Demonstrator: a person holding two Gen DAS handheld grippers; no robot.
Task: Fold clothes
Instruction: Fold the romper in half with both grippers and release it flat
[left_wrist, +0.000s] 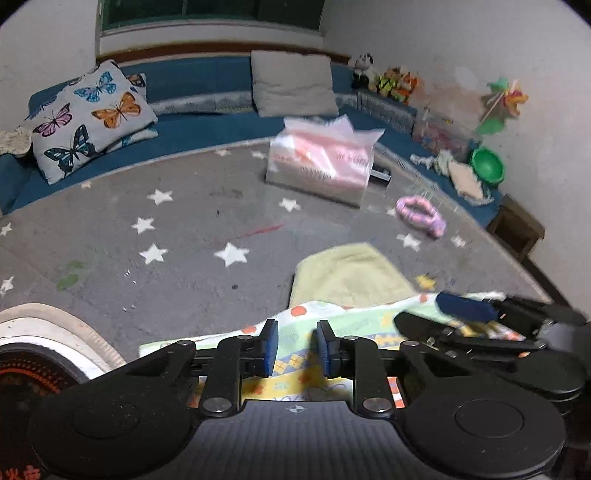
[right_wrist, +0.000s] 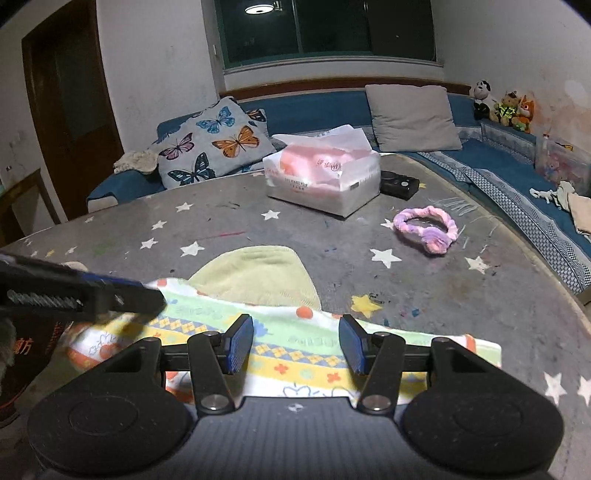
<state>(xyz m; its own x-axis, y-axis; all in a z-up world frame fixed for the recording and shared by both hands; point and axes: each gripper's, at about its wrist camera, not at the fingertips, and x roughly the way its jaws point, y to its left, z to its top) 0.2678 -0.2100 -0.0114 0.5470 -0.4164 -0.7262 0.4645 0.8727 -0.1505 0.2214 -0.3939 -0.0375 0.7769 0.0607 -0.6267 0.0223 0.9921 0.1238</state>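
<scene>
Cloth: the patterned garment (right_wrist: 295, 347) lay on the gray star-print tabletop (right_wrist: 258, 229), at 6 o'clock in both wrist views, right under my fingers. Its pale yellow-green part (right_wrist: 258, 277) stuck out toward 12 o'clock, flat on the surface.

Fold state: I saw the patterned part lying as a wide band across the plain part. I could not tell whether that was a fold already laid or just how it was spread, so I read no stage from it.

Left hand-held gripper (left_wrist: 295, 350): jaws parted with a narrow gap, nothing pinched, poised over the cloth's near edge. I judged it sat low there so a corner would be within reach.

Right hand-held gripper (right_wrist: 297, 343): jaws spread wide, empty, above the same band. In the left view it crossed at 3 o'clock, so I held the two close together over one edge.

Clutter: a tissue pack (right_wrist: 325, 173) at 12 o'clock and a pink-purple headband (right_wrist: 424, 229) at 2 o'clock lay well apart from the cloth, leaving it room.
</scene>
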